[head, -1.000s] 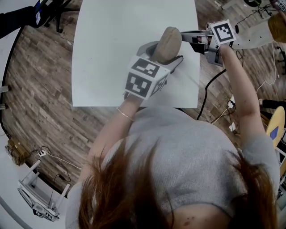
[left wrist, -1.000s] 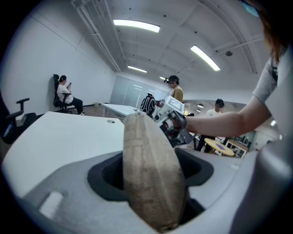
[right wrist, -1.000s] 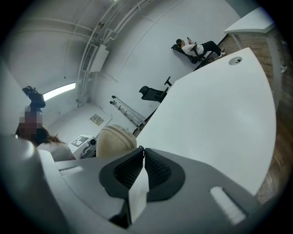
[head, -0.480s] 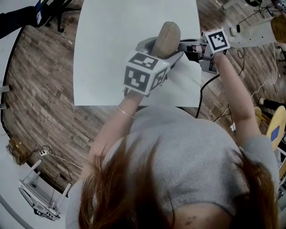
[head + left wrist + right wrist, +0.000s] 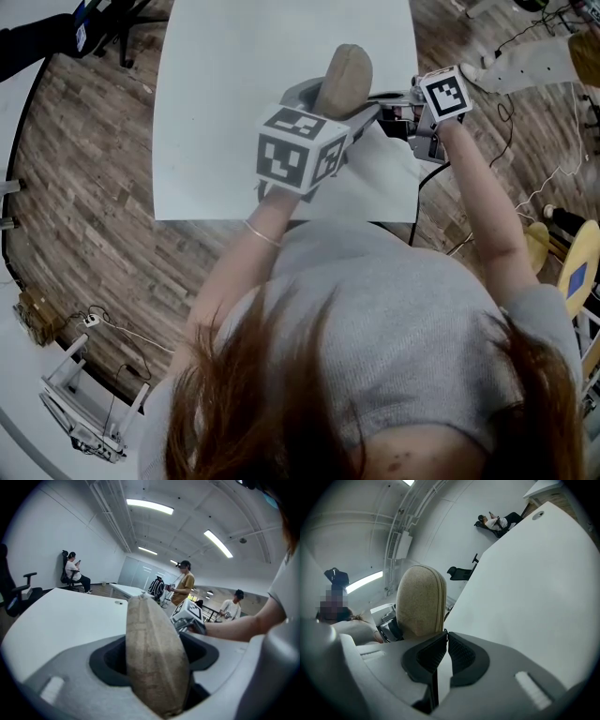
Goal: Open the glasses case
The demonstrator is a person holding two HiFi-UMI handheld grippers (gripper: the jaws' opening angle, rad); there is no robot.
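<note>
A beige fabric glasses case [image 5: 345, 75] stands on end over the white table [image 5: 225, 103]. My left gripper [image 5: 330, 101] is shut on its lower part. In the left gripper view the case [image 5: 154, 653] fills the gap between the jaws, its seam facing the camera, with a small zipper tab at the top. My right gripper [image 5: 377, 99] comes in from the right, jaws shut. In the right gripper view its tips [image 5: 446, 634] sit right at the base of the case [image 5: 421, 599], by the seam. I cannot tell whether anything is pinched between them.
The white table [image 5: 525, 588] stretches away beyond the case. Wood floor surrounds it, with cables [image 5: 441, 178] at the right and an office chair [image 5: 103, 28] at the top left. Several people [image 5: 183, 581] are in the room behind.
My right gripper has moved left across the table edge until its tips reach the case. The left gripper and the case have shifted slightly left.
</note>
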